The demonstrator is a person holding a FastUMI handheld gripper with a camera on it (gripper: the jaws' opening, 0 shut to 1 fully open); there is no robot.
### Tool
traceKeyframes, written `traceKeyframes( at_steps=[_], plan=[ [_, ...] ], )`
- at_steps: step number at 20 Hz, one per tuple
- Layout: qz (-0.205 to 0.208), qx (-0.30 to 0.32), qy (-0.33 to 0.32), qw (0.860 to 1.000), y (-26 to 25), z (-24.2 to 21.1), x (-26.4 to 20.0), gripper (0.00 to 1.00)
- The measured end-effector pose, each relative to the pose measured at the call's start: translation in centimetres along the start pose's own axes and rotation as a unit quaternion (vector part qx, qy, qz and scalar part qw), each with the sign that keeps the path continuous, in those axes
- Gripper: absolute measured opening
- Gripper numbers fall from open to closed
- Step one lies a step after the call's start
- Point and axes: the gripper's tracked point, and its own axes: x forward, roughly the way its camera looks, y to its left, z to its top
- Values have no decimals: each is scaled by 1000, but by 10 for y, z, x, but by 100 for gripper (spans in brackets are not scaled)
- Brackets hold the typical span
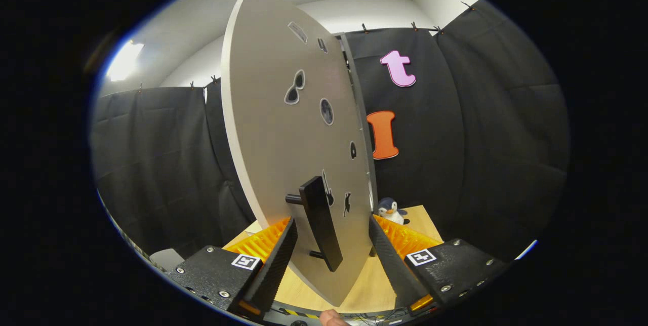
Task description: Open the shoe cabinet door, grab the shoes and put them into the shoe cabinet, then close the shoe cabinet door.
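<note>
The gripper (331,245) stood open, its two fingers (277,260) spread wide — one on each side of the shoe cabinet door (283,128), neither pressing on it. The pale door was swung out edge-on towards the camera, and its dark bar handle (320,222) sat between the fingers, just ahead of them. Small stickers (294,88) dotted the panel. Beyond the door, on the wooden bench (417,219), sat a penguin plush toy (390,210) — close against the black cloth wall.
</note>
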Motion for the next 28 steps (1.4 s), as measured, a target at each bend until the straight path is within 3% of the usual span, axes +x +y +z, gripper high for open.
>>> traceKeyframes(
  at_steps=[9, 18, 28],
  plan=[
    [2, -21, 21, 1000, 73, -14, 51, 90],
    [8, -68, 46, 997, 151, -42, 141, 91],
    [-20, -78, 54, 995, 176, -35, 196, 91]
  ],
)
